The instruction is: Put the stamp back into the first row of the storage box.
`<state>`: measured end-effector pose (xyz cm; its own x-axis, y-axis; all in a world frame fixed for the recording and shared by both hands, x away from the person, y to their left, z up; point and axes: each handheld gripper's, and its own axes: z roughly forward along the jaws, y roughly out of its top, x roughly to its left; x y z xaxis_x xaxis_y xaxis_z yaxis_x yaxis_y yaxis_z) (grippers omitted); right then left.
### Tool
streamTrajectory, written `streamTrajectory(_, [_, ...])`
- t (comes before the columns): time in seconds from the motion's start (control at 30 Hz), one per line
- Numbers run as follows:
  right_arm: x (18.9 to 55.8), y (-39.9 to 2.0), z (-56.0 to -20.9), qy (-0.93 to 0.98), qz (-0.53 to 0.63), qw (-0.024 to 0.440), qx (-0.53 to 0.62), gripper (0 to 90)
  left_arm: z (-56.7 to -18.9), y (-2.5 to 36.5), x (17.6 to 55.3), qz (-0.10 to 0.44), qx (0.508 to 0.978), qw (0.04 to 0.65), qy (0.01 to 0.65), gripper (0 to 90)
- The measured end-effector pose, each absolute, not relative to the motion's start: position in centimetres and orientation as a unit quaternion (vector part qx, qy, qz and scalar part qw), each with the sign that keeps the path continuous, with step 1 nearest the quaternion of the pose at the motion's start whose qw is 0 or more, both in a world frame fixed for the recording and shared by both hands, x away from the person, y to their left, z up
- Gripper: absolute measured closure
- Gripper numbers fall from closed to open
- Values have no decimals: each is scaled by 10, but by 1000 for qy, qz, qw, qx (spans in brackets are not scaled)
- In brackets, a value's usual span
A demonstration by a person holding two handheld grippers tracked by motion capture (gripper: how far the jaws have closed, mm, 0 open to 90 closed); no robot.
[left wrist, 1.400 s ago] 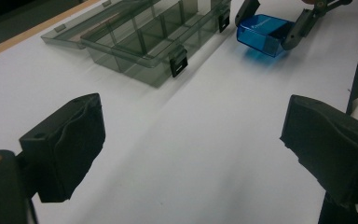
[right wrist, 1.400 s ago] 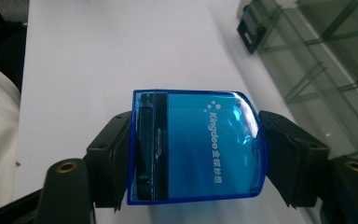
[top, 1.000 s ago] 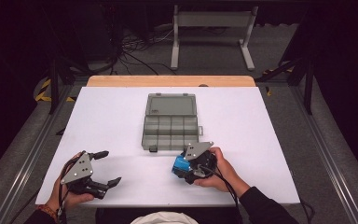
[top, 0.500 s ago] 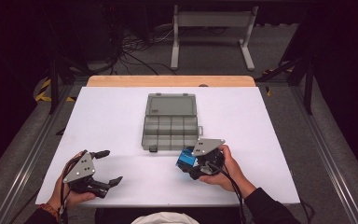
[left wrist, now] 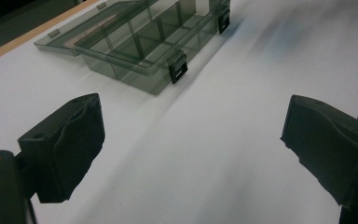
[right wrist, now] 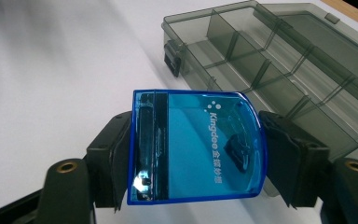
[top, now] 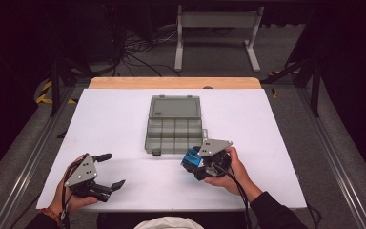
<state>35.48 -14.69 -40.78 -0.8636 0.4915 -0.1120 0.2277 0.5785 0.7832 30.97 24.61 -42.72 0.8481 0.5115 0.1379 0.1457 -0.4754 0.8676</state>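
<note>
- Table (top: pixel 124 114): white top with a wood strip along the far edge, dark floor all round, and a white metal stand (top: pixel 218 33) on the floor behind it.
- Compartment box (top: pixel 174 125): smoky clear plastic organiser, mid-table, lid laid back flat toward the far edge. Two rows of divided cells and two black latches on the near wall. The cells that the gripper views show look bare.
- Left hand-held gripper (top: pixel 110 170): near-left corner of the table, held in the person's left hand (top: pixel 69 200). Jaws spread wide with bare table between them; nothing gripped. In its own view the box sits up ahead, well apart.
- Right hand-held gripper (top: pixel 194 160): just in front of the box's near-right corner, held in the person's right hand (top: pixel 228 169). Jaws pinching a blue case, one pad on each short side.
- Blue case (right wrist: pixel 196 145): small translucent blue plastic box with rounded corners and white "Kingdee" print. Held clear of the table, near the box's latch side; contents can't be made out.
</note>
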Motion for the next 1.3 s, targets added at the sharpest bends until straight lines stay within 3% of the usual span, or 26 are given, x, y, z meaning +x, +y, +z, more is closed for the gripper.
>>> streamTrajectory(1.3, [365,-149,-388,842,440,202,238,317,-428,246,310,190,838,472,199,63])
